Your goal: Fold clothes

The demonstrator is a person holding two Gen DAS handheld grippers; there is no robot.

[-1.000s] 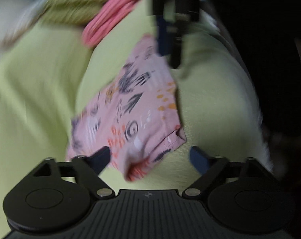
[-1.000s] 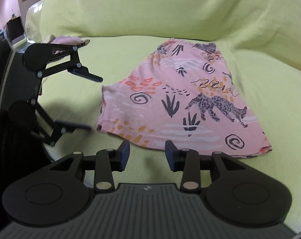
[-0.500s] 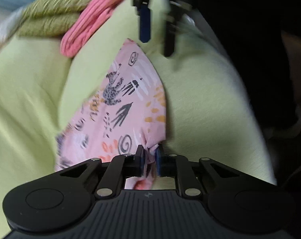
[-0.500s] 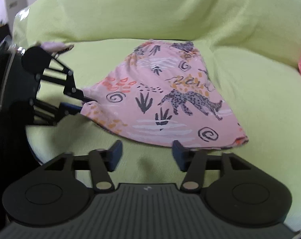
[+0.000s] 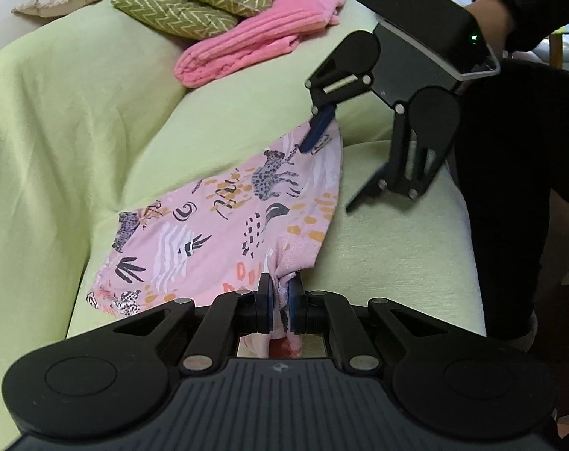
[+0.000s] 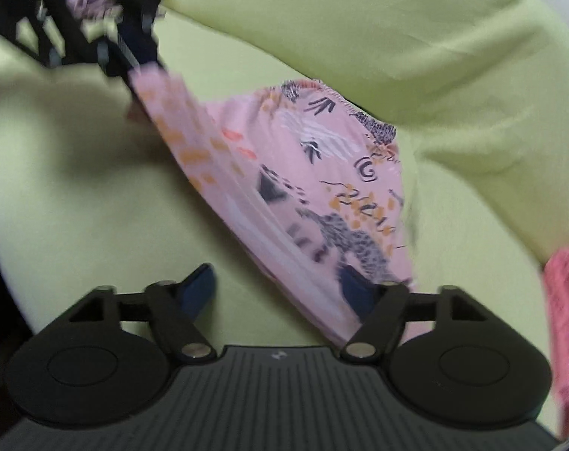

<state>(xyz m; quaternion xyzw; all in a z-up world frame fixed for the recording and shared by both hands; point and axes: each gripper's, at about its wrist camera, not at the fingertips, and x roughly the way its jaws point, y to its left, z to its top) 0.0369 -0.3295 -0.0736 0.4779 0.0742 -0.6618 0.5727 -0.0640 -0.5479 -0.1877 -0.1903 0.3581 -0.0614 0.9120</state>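
Left claw [image 5: 280, 302]: clamped on near corner of pink animal-print cotton garment [image 5: 228, 225], 6 o'clock.
Right claw [image 6: 280, 293]: spread wide, straddling far hem.
Garment: on lime-green sofa [image 5: 77, 120].
Risk: thin pinch; tugging could slip the corner.

Printed garment [image 5: 246, 218] lies on sofa seat [image 5: 389, 248]. Behind it, folded towel [image 5: 254, 49] rests against two cushions [image 5: 182, 3]

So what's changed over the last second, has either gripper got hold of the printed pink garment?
The left gripper closed its jaws on the near corner of the pink garment and has lifted that edge off the sofa cover. The right gripper moved to the opposite corner, jaws open around it, not gripping. The pink towel and the cushions stayed put.
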